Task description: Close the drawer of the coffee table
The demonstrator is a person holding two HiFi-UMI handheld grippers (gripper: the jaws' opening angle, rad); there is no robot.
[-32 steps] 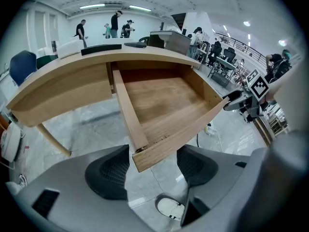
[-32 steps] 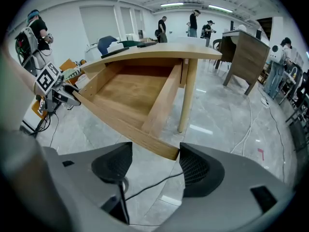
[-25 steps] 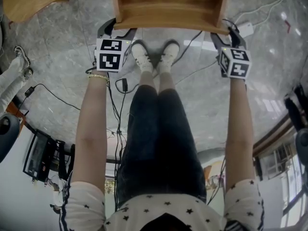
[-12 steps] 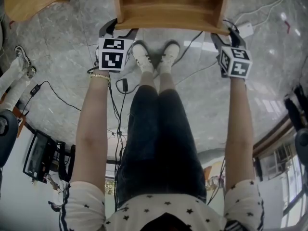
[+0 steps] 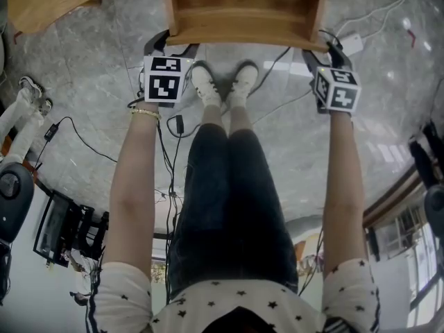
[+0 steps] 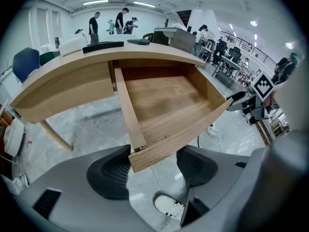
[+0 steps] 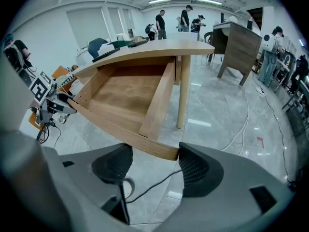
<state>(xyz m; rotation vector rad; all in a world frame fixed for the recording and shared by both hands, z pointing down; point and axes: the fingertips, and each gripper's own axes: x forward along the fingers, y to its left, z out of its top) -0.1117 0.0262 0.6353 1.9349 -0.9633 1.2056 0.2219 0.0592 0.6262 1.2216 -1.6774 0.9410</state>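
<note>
The left tongs (image 6: 154, 166) stand open, the two dark pads wide apart. The left front corner of the drawer (image 6: 164, 100) lies just ahead of them, in the gap between the pads. Whether a pad touches the wood cannot be told. The drawer is pulled far out from under the wooden counter (image 6: 72, 88). It looks empty, with only a bare board bottom.

From the tongs toward the counter runs the drawer's left side wall, and to their right the front panel, which shows no handle or knob.

The right tongs (image 7: 154, 166) are open too. The right front corner of the drawer sits between their pads, and its end seems to meet the right pad.

The drawer is probably stiff, and rather light because it is empty. The smooth wood may slip if it is pinched. It seems better to press flat against the front panel than to squeeze it. The two corners are good places to push, with equal force, so that the drawer does not turn and jam.
</note>
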